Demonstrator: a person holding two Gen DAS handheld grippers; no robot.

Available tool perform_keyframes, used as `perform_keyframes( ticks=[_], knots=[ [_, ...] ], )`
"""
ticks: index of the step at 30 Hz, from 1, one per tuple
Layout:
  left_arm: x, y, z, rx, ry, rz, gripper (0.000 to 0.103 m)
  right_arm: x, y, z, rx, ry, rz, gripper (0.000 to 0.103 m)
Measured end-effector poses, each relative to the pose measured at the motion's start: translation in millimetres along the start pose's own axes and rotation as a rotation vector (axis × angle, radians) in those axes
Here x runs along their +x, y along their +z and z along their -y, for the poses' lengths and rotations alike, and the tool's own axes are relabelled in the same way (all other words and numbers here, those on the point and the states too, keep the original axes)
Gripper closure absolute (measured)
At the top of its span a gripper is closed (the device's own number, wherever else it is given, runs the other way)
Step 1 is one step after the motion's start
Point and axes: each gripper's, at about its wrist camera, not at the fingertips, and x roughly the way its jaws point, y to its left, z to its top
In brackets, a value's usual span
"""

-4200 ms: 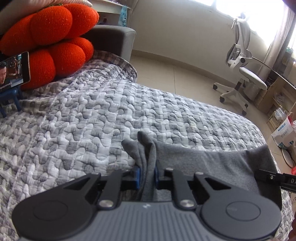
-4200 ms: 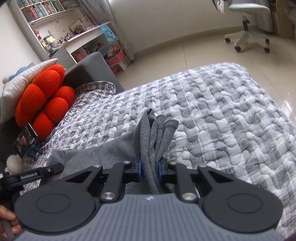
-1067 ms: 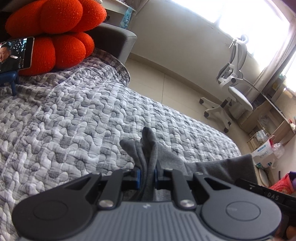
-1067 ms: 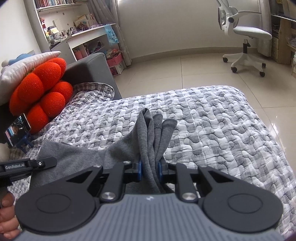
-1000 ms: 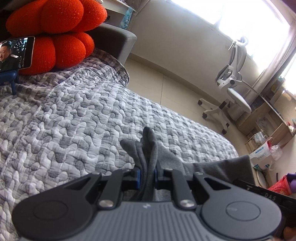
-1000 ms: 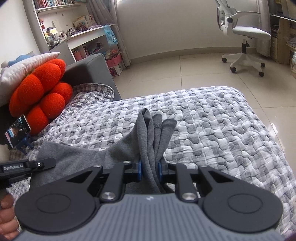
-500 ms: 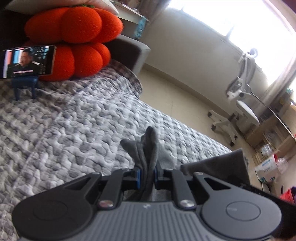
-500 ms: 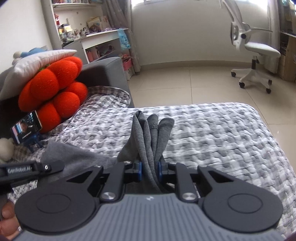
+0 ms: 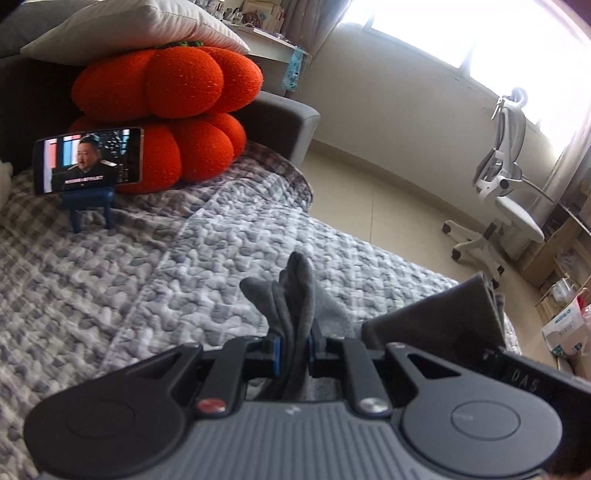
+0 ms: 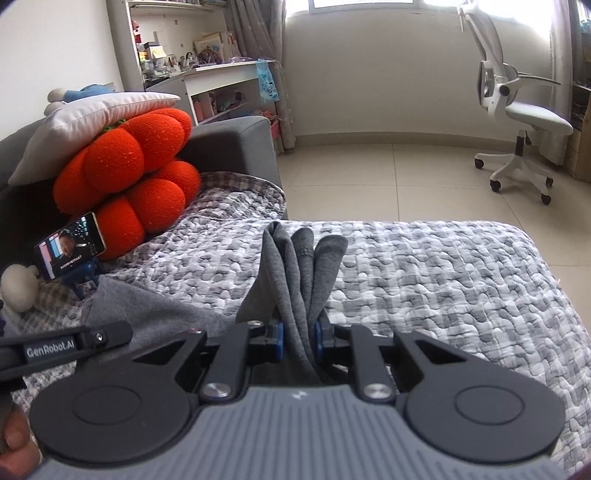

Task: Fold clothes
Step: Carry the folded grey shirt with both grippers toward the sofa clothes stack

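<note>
Much of the grey garment is hidden: in both wrist views the wide black body of each tool covers the lower part of the picture, so how the cloth hangs or lies below the grip cannot be seen. The left claw is narrowed onto a bunched, pleated edge of the garment, whose folds stick up past its blue pads. The right claw pinches another gathered edge of the same garment in the same way. A stretch of the cloth between the two grips shows as a flat grey band at the right of the left view and at the lower left of the right view, over the bed. A fingertip shows at the bottom left edge of the right view, cut off by the frame.

The bed's quilt is grey and white with a pebbled pattern. At its head, orange tomato-shaped cushions are stacked under a white pillow, against a dark grey headboard. A phone on a blue stand plays video just in front of them. Beyond the bed are pale floor tiles, a white office chair, shelves and a bright window.
</note>
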Motion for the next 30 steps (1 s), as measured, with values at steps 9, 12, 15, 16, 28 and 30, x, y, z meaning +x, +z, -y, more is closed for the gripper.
perform_keyframes(
  ticks=[9, 12, 15, 16, 28, 30],
  knots=[
    [-38, 7, -41, -0.026, 0.046, 0.041, 0.090, -4, 5, -51, -0.071, 0.051, 0.033, 0.085],
    [-56, 12, -60, -0.050, 0.057, 0.057, 0.090, -3, 6, -75, -0.092, 0.083, 0.046, 0.085],
    [-79, 17, -83, -0.078, 0.075, 0.083, 0.091, -5, 7, -102, -0.110, 0.143, 0.058, 0.085],
    [-88, 19, -92, -0.087, 0.087, 0.096, 0.091, -6, 8, -113, -0.117, 0.173, 0.059, 0.085],
    [-234, 32, -244, -0.337, 0.216, 0.326, 0.091, -3, 54, -280, -0.217, 0.611, 0.007, 0.086],
    [-257, 32, -273, -0.396, 0.250, 0.368, 0.091, 5, 65, -316, -0.245, 0.685, -0.017, 0.086]
  ],
)
